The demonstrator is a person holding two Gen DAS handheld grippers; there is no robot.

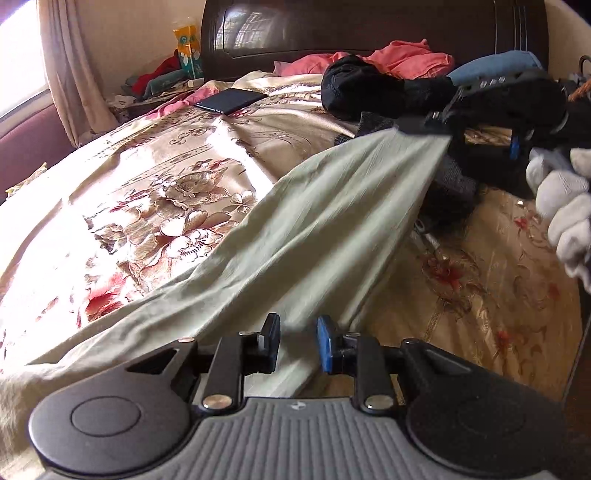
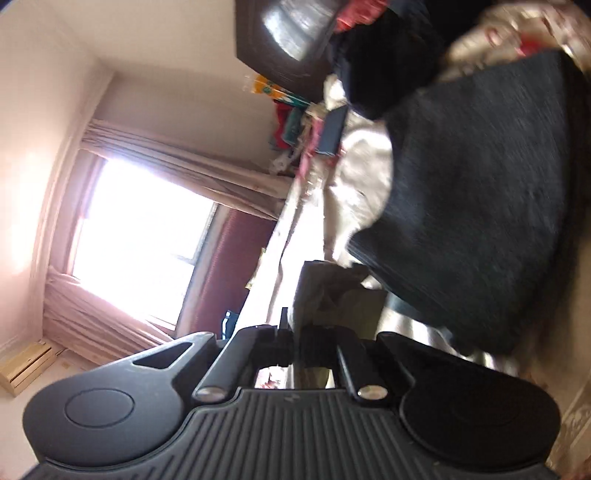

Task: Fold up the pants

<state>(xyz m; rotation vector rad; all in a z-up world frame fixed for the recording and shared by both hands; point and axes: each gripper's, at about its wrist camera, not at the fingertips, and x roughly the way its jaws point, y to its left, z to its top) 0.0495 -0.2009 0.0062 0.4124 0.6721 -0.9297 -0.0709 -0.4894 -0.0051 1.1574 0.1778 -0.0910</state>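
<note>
the pale green pants are stretched over the bed. one end is pinched by the closed right gripper. the left gripper is open, with cloth between its fingers.

The left wrist view sits low over the bed, just behind its claw, looking down and across toward the headboard. The right wrist view is rolled sideways, nearly level, facing the window. Both share the headboard and the dark phone near the bed's head end.
</note>
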